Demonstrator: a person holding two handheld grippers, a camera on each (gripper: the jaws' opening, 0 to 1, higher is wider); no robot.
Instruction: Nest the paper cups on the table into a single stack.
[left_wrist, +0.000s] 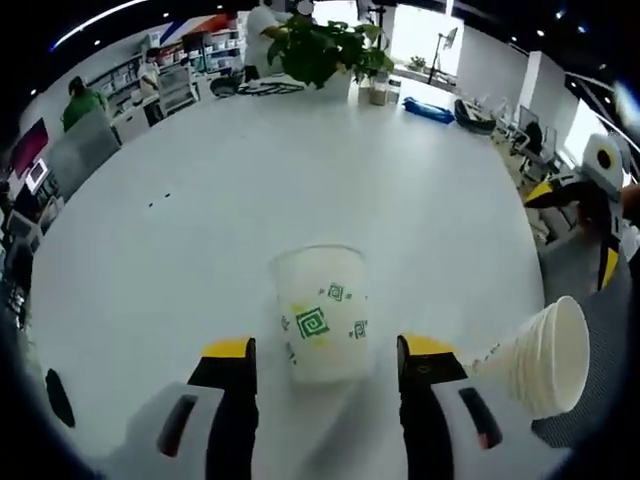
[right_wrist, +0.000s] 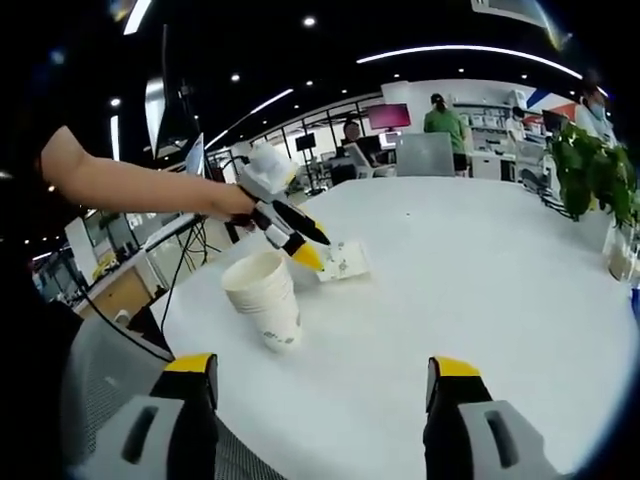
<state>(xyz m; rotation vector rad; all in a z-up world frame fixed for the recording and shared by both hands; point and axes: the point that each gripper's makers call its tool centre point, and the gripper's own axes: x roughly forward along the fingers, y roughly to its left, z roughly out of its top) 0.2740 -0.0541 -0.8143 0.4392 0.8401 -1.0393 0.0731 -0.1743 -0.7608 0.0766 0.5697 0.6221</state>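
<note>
A single white paper cup with green square prints rests on the white table. It seems to lie on its side, mouth pointing away from my left gripper. That gripper is open, one yellow-tipped jaw on either side of the cup with a gap on both. A stack of nested white cups stands to the right near the table edge. In the right gripper view the stack stands upright ahead and to the left. My right gripper is open and holds nothing. Behind the stack, the left gripper straddles the single cup.
A potted plant and a blue object stand at the table's far side. The plant is also at the right of the right gripper view. The table's near edge runs just left of the stack. Desks, monitors and people are in the background.
</note>
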